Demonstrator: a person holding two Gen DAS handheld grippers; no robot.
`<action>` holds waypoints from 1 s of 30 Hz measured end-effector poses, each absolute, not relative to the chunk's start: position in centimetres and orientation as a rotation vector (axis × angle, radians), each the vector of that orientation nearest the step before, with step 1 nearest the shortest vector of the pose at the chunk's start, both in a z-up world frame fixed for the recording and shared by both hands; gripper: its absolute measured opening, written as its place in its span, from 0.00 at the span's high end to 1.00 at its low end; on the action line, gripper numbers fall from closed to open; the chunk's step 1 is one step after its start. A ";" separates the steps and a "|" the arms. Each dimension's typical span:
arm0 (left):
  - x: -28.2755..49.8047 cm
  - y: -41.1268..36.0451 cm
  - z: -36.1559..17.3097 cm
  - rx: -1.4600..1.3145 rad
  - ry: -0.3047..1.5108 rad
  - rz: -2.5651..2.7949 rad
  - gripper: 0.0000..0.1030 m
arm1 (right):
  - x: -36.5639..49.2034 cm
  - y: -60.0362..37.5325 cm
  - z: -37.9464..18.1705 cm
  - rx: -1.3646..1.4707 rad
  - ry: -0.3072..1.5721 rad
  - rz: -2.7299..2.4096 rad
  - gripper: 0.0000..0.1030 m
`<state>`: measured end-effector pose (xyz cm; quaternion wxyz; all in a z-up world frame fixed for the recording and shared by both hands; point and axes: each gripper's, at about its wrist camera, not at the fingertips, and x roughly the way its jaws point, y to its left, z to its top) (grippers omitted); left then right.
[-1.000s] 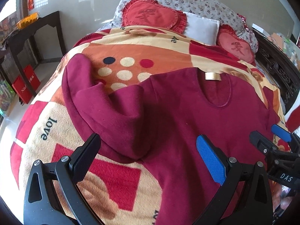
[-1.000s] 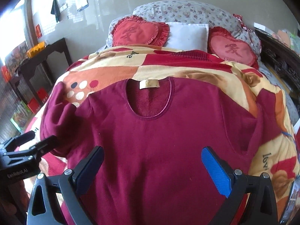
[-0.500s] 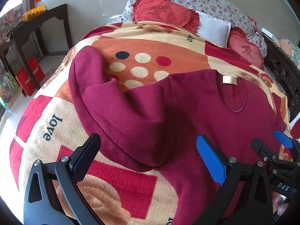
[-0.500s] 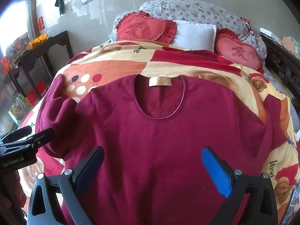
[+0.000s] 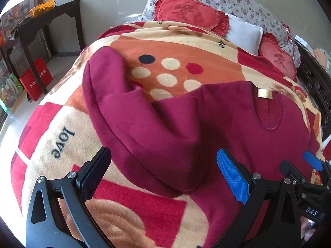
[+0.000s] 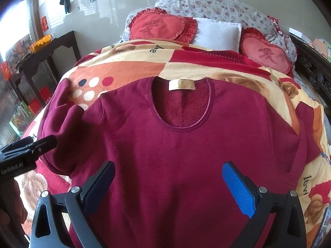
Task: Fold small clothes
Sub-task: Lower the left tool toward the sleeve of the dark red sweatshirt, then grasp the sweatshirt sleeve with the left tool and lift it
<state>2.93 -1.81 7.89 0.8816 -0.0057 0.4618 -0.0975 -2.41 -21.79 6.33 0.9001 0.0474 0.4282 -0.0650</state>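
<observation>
Left wrist view: the left gripper (image 5: pixel 163 177) stands wide, its black and blue pads well apart and holding nothing. Just ahead of it, between the fingers, lies the bunched left sleeve (image 5: pixel 144 124) of a maroon fleece sweater (image 5: pixel 238 124); the sleeve runs forward and to the left, ending in a rounded cuff far ahead. The body of the garment spreads to the right of the claw, its round neckline and gold label (image 5: pixel 264 93) ahead and right. All of it rests on a patterned fleece blanket (image 5: pixel 62 136) covering a bed. At the far right edge the right gripper (image 5: pixel 300 165) shows, with its fingers parted.

Right wrist view: the right gripper (image 6: pixel 169 184) is also spread wide and empty, hovering over the lower chest of the sweater (image 6: pixel 175 144), which lies flat and face up straight ahead, neckline farthest from the claw. The right sleeve (image 6: pixel 306 128) runs along the right side of the body, ahead and right. The other gripper's tips (image 6: pixel 39 144) sit off to the left beside the crumpled sleeve.

The fabric looks thick, soft and limp, light enough to lift with one pinch but likely to sag and drag, and the fleece blanket may cling to it. A sensible hold is probably the sleeve's thick fold or the cuff for the left claw, and the hem or side seam for the right, pinching both layers so they travel together.
</observation>
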 end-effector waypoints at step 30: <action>18.8 11.3 4.7 -0.430 0.956 -0.059 0.92 | -1.6 -21.7 5.1 0.127 0.923 -0.102 0.00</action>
